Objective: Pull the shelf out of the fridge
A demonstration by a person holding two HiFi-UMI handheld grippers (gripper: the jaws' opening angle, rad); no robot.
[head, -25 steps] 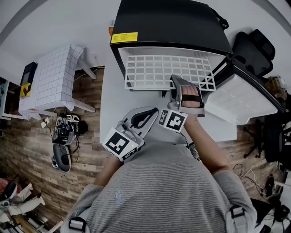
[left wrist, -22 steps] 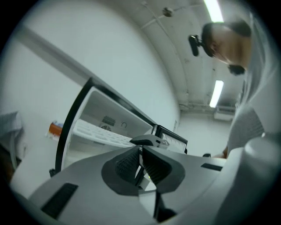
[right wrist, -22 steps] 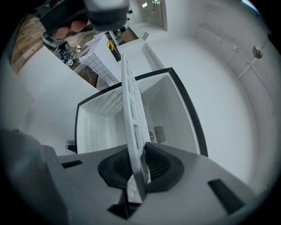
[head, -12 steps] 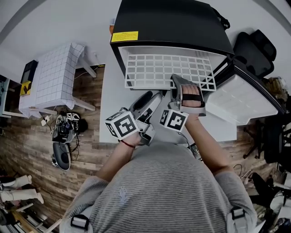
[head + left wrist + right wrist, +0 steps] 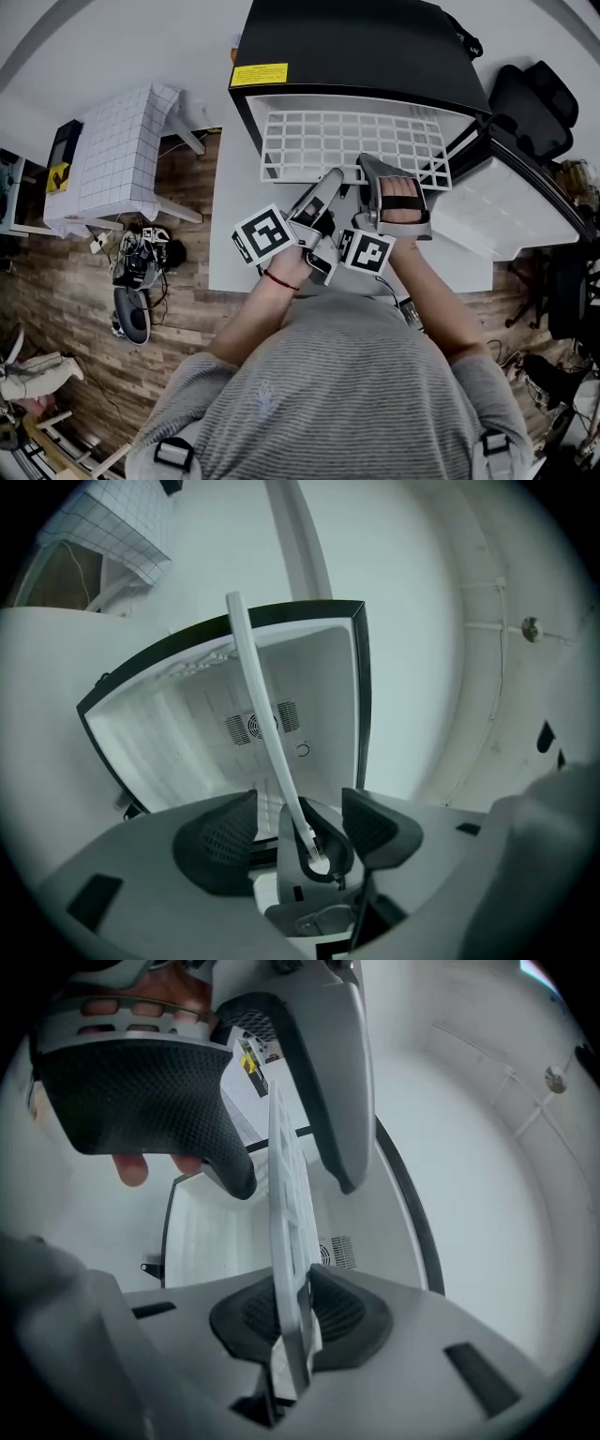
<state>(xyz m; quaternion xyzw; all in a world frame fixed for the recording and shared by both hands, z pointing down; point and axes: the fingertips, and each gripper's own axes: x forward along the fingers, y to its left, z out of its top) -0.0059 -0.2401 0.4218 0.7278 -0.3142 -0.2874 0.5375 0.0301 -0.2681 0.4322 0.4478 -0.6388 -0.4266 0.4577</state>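
The white wire shelf (image 5: 347, 141) sticks partway out of the black fridge (image 5: 356, 47), whose door (image 5: 497, 206) hangs open to the right. My right gripper (image 5: 367, 167) is shut on the shelf's front edge; in the right gripper view the shelf (image 5: 286, 1194) runs edge-on between the pressed pads of that gripper (image 5: 286, 1312). My left gripper (image 5: 326, 187) is just to its left at the same edge. Its jaws are opening, and in the left gripper view the shelf (image 5: 262, 714) passes through the gap of the gripper (image 5: 298, 832) without touching either pad.
The fridge stands on a white table (image 5: 234, 216). A small table with a grid-pattern cloth (image 5: 117, 155) is at the left, above cables and devices on the wood floor (image 5: 141, 272). A black chair (image 5: 534, 103) is behind the open door.
My left gripper has moved from near the person's body forward to the shelf's front edge, and its jaws have spread apart. The right gripper has kept its hold on the shelf.
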